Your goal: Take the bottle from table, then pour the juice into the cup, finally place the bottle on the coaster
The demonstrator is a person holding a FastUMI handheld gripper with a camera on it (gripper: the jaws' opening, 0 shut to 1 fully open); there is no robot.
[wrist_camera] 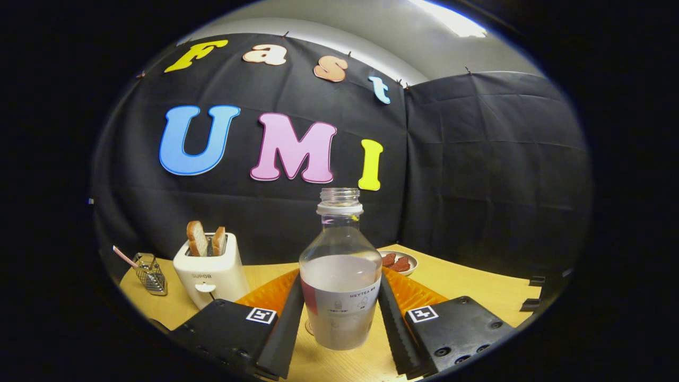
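- We see our gripper (340,313) pinching the uncapped bottle (340,276) between both fingers, upright above the table (477,289).
- Toaster (210,273) stands beyond, left.

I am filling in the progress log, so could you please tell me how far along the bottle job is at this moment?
Early stage. The gripper has its fingers on both sides of the uncapped bottle, pressing its lower body. Whether the bottle has left the table I cannot tell. Cloudy juice fills it to about half, so pouring appears still ahead, then setting it on the coaster.
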